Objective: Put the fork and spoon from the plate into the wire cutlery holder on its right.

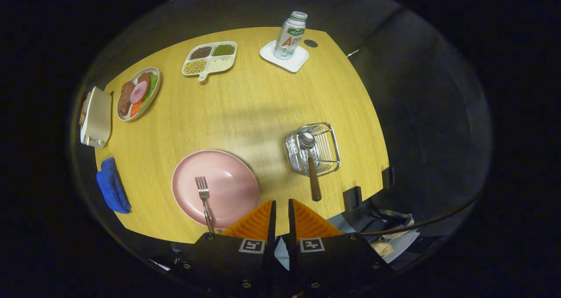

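Claw (280,210) nearly closed, empty, high above surface (263,105). Spoon (309,157) already in wire cutlery holder (326,151). Fork (204,199) on plate (232,188), left to move: task half done.

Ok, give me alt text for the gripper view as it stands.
The claw, nearly closed and holding nothing, hovers by the near edge of a pink plate that holds a fork. The spoon stands bowl-up in the wire cutlery holder to the plate's right, on a wooden table.
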